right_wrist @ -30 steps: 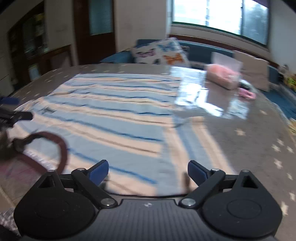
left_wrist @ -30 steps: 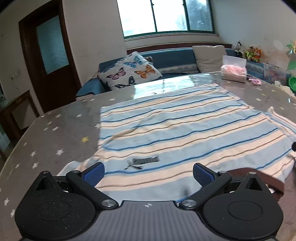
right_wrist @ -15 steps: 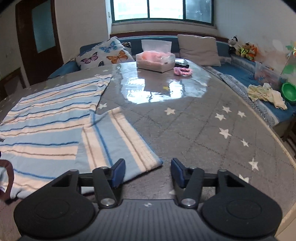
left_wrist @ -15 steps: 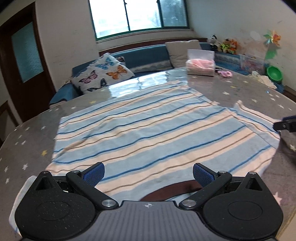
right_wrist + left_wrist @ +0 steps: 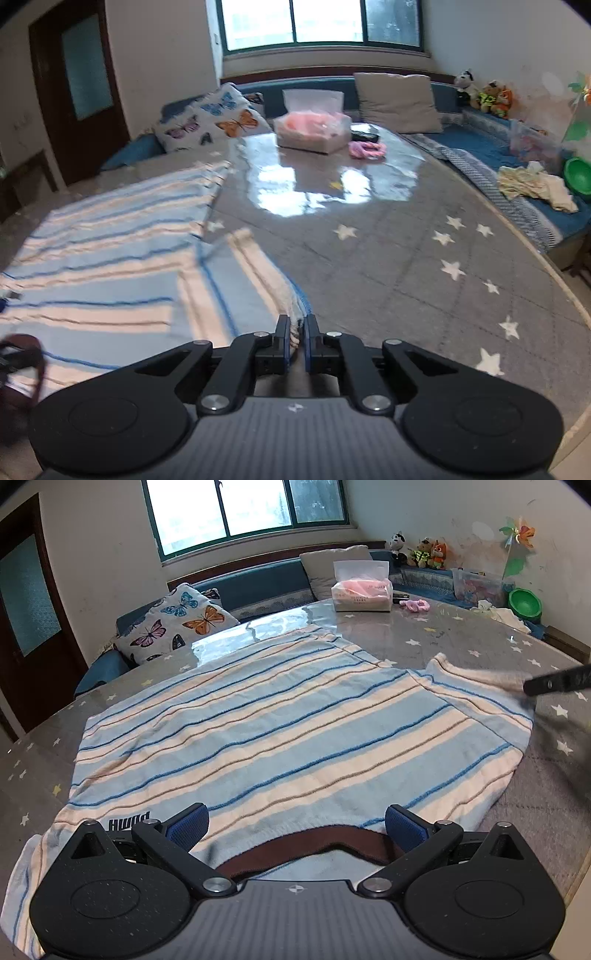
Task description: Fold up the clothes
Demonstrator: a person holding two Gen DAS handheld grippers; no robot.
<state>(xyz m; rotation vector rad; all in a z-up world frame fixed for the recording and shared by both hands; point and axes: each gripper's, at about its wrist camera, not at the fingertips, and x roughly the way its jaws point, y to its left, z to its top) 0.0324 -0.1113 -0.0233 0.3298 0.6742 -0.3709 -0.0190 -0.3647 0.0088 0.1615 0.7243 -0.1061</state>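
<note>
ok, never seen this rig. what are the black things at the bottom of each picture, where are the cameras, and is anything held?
There is no robot arm: a person holds a pair of tongs in each hand, each with a fisheye camera looking forward along its two fingers. The black shapes at the bottom are the tongs themselves.

The left view shows the left tongs, open, above the brown collar of a striped shirt spread flat on a grey star-patterned table. The right view shows the right tongs: their jaws have just been closing and now pinch the edge of the shirt's sleeve.

At the table's far end sit a tissue box and a pink item I cannot identify.
</note>
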